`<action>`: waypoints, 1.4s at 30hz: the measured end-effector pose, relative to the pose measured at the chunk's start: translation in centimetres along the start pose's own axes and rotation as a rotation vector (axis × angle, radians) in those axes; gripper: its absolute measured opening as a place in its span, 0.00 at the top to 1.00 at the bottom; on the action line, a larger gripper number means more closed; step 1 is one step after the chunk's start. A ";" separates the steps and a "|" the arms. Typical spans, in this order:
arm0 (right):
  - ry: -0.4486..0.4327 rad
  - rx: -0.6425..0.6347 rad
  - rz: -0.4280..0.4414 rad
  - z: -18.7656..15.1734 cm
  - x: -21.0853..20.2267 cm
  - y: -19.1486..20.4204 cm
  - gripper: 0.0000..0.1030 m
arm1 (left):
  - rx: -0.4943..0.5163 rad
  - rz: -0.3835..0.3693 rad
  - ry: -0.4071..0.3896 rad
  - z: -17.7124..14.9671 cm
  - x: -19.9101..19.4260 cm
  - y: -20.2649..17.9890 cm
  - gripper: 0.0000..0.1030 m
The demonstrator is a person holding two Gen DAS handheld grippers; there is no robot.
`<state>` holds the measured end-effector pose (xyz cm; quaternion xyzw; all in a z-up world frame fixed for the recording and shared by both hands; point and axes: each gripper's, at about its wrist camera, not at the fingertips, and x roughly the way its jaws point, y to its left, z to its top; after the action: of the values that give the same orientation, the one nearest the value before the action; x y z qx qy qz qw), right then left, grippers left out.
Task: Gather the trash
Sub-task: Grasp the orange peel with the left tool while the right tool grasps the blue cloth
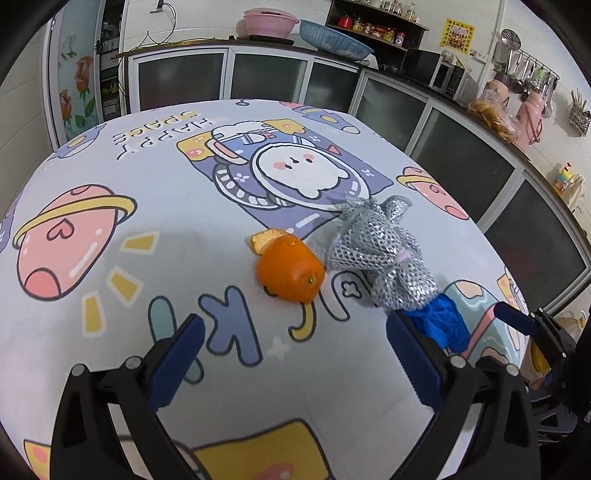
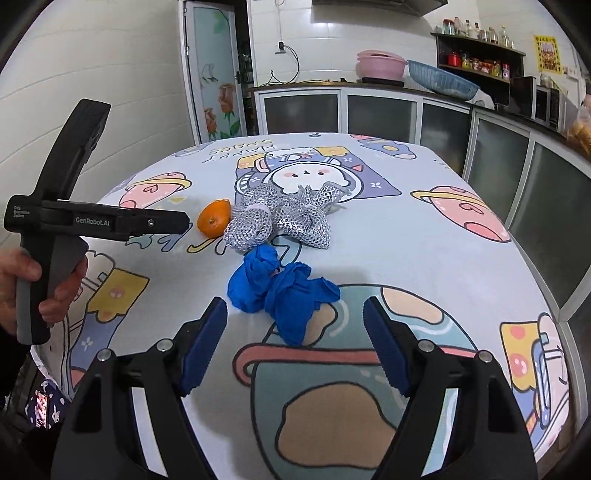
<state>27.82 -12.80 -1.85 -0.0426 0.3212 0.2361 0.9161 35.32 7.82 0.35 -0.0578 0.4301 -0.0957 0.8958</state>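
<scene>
An orange peel (image 1: pixel 290 271) lies on the cartoon tablecloth (image 1: pixel 110 295), just ahead of my left gripper (image 1: pixel 295 332), which is open and empty. A crumpled silver mesh bag (image 1: pixel 388 254) lies right of the peel. A crumpled blue glove (image 1: pixel 443 321) lies behind my left gripper's right finger. In the right wrist view the blue glove (image 2: pixel 284 291) lies just ahead of my open, empty right gripper (image 2: pixel 295 317). The mesh bag (image 2: pixel 284 218) and peel (image 2: pixel 214 222) lie beyond it. The left gripper body (image 2: pixel 74 221) is held at the left.
The table (image 2: pixel 461 258) is covered by the tablecloth. Dark cabinets (image 1: pixel 461 158) with a counter run along the back and right. Pink and blue basins (image 1: pixel 321 33) sit on the counter. A hand (image 2: pixel 22 284) holds the left gripper handle.
</scene>
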 end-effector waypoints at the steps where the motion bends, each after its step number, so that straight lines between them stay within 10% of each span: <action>1: 0.003 0.003 0.005 0.1 0.2 -0.1 0.29 | -0.001 0.002 0.002 0.2 0.2 0.1 0.08; 25: 0.096 0.005 0.023 1.3 4.6 -0.3 0.30 | -0.039 0.050 0.066 3.0 5.8 1.5 0.08; 32: 0.108 -0.001 0.020 1.5 4.8 0.0 0.51 | -0.046 0.033 0.041 3.1 5.8 1.6 0.08; 37: 0.126 0.021 0.025 1.6 5.0 -0.2 0.75 | -0.032 0.045 0.023 3.2 5.6 1.4 0.50; 42: 0.117 0.033 0.029 1.6 4.5 -0.2 0.78 | -0.049 0.022 0.037 3.1 5.5 1.7 0.77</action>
<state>31.93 -10.74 -3.33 -0.0364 0.3786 0.2411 0.8929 41.31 8.36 -2.22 -0.0733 0.4496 -0.0761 0.8870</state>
